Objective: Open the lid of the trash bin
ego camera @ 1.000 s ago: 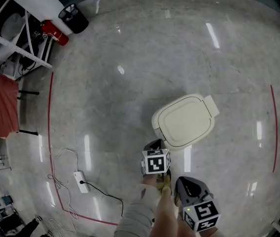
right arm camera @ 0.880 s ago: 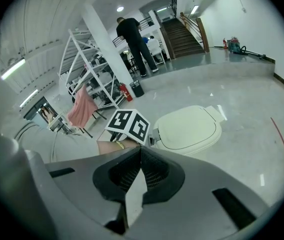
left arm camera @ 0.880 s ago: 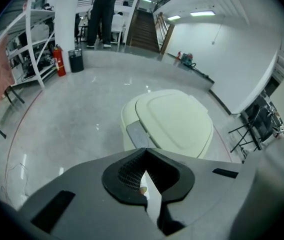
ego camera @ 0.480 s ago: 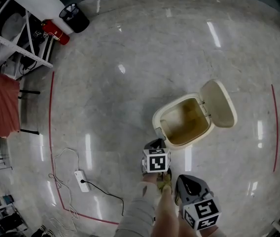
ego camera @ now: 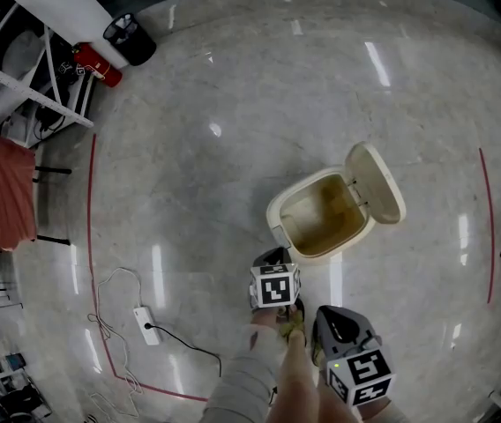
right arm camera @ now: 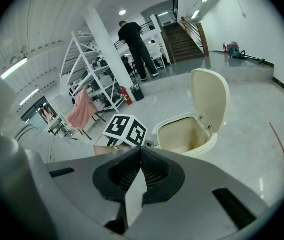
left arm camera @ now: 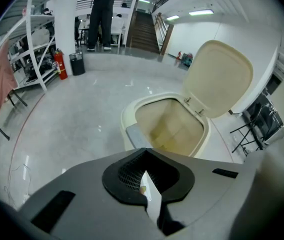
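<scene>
The lid (ego camera: 376, 183) stands open. The left gripper (ego camera: 275, 263), jaws together and empty like the right gripper (ego camera: 337, 324), could knock the bin (ego camera: 279, 217) and drop it shut.

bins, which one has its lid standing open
The cream bin by the left gripper, lid tipped back; the black bin stands beside the red extinguisher.

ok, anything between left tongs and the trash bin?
Nothing: head view shows the left tongs right by the trash bin; left gripper view shows only its grey latch ahead.
</scene>
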A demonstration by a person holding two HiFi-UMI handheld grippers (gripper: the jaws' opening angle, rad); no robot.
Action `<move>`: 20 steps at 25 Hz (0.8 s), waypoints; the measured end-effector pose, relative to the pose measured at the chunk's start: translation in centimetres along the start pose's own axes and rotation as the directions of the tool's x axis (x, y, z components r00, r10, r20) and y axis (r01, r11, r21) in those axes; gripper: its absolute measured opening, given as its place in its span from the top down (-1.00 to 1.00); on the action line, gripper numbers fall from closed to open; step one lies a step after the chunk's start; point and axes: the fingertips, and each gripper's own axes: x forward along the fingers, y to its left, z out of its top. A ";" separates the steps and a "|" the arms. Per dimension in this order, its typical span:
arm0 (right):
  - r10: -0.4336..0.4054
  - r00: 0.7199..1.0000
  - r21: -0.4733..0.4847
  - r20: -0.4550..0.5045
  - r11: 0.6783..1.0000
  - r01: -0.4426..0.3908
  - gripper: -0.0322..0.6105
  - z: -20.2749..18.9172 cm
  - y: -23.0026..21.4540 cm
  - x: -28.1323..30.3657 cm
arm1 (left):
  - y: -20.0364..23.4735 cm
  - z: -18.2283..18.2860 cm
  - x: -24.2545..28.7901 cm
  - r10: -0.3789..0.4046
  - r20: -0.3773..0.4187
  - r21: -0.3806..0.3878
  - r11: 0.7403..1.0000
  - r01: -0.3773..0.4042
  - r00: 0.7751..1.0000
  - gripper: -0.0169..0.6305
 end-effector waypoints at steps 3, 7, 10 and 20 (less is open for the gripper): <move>-0.006 1.000 -0.009 0.006 1.000 0.006 0.89 0.2 -0.3 -0.8 | -0.6 0.6 -1.2 -0.006 0.030 0.007 1.000 0.006 1.000 0.93; -0.013 1.000 -0.018 0.016 1.000 0.013 0.89 0.7 -0.5 -1.7 | -1.5 1.7 -3.6 -0.002 0.055 0.004 1.000 0.002 0.998 0.93; -0.009 1.000 -0.030 0.026 0.999 0.010 0.89 1.0 -0.3 -2.5 | -2.3 2.8 -6.1 -0.011 0.091 -0.012 1.000 0.012 0.996 0.93; -0.034 0.997 -0.049 0.062 0.998 0.037 0.89 2.3 0.0 -7.2 | -6.1 2.4 -16.4 -0.037 0.145 -0.058 0.997 0.046 0.989 0.93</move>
